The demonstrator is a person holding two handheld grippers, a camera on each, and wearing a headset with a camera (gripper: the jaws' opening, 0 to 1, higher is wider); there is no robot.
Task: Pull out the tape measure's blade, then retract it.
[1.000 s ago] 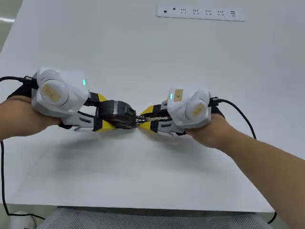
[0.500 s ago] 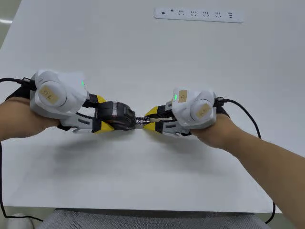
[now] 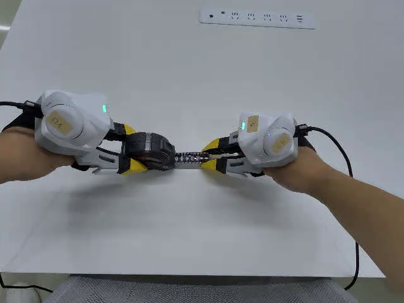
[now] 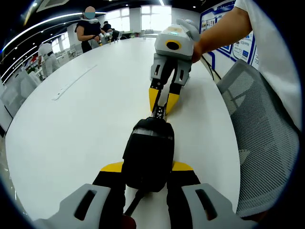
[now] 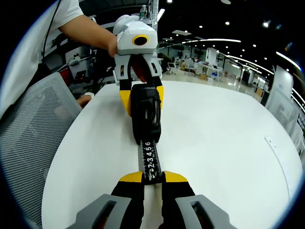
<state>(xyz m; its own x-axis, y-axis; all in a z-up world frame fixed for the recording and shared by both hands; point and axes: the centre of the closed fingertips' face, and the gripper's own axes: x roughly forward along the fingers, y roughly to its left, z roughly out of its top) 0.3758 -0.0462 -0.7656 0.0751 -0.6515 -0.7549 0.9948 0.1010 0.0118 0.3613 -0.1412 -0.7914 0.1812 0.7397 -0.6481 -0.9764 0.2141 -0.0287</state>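
While the jaws of your left gripper (image 3: 134,149) are squeezing the black tape measure (image 3: 151,151) by its two sides, the jaws of your right gripper (image 3: 209,156) are pinching the tip of its blade (image 3: 188,158). In the right gripper view, the yellow jaw ends are pressing onto the blade's end, and a short stretch of blade with printed numbers is showing between them and the case. The blade is running straight between the two grippers, which are facing each other tip to tip, near one another, over the front middle of the white table (image 3: 189,76). The tape measure is sitting low over the tabletop; whether it is touching the surface cannot be told. Your left hand (image 3: 19,158) and right hand (image 3: 297,173) are gripping the white gripper bodies from the outer sides, and a black cable (image 3: 334,151) is trailing off behind the right one. Farther out, a white power strip (image 3: 255,17) is lying near the table's far edge, well apart from the work, and a grey mesh chair (image 3: 189,290) is showing at the near edge.
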